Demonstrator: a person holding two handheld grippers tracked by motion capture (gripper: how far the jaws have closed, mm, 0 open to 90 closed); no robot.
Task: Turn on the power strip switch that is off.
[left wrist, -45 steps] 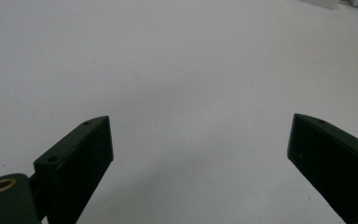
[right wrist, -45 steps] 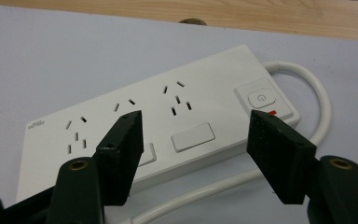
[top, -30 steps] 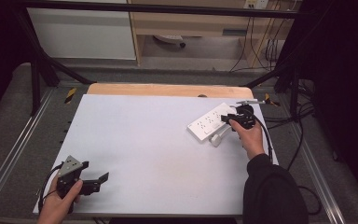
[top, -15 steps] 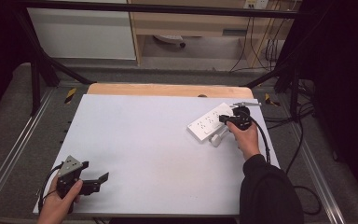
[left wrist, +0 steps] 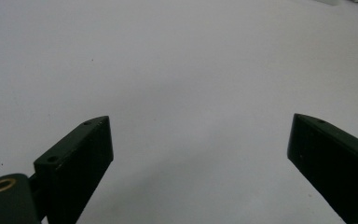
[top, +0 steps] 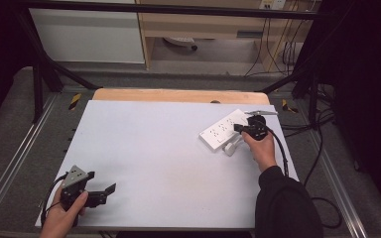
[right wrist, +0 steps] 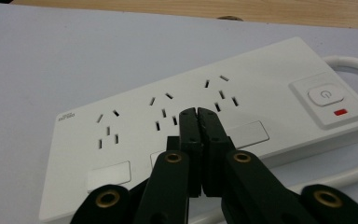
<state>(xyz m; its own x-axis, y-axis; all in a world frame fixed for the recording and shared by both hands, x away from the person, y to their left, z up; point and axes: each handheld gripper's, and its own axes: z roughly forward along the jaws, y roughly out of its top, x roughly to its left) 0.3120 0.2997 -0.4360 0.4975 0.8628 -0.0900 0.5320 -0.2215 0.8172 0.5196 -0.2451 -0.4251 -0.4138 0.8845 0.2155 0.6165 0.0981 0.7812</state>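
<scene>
Containers of any kind go unrecorded here; one white power strip (top: 224,131) lies near the right far corner of the white table (top: 154,148), carrying three socket groups, one power button (right wrist: 325,95) with a red mark below it, and one white cord (right wrist: 354,63) curling off its end. Two grippers: the right gripper (right wrist: 198,116) hovers over the strip's middle sockets with jaws pressed together on nothing, while the left gripper (top: 104,194) sits at the near left corner, jaws spread wide over bare surface. Room: wooden board edge (top: 178,95) beyond the table, grey floor, dark frame rails, cables on the right.
</scene>
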